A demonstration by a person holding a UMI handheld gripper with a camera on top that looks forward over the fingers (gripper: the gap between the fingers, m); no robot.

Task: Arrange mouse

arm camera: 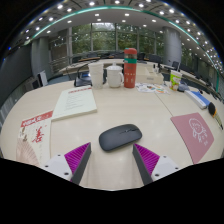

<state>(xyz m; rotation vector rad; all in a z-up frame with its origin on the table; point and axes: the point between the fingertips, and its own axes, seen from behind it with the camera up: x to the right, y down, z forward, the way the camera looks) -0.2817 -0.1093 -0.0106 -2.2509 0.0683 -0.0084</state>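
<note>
A dark grey computer mouse [120,136] lies on the beige table [140,110], just ahead of my fingers and slightly between their tips. My gripper [112,157] is open, its two fingers with magenta pads [77,155] spread wide at either side below the mouse. Neither finger touches the mouse. A pink mouse mat [194,134] lies to the right of the mouse, beyond the right finger.
A white booklet [74,102] lies to the left beyond the mouse. A red-and-white leaflet [32,130] lies at the far left. A white jug [114,76] and a red-and-green cup stack [130,68] stand at the table's back. Cables and devices lie at the right.
</note>
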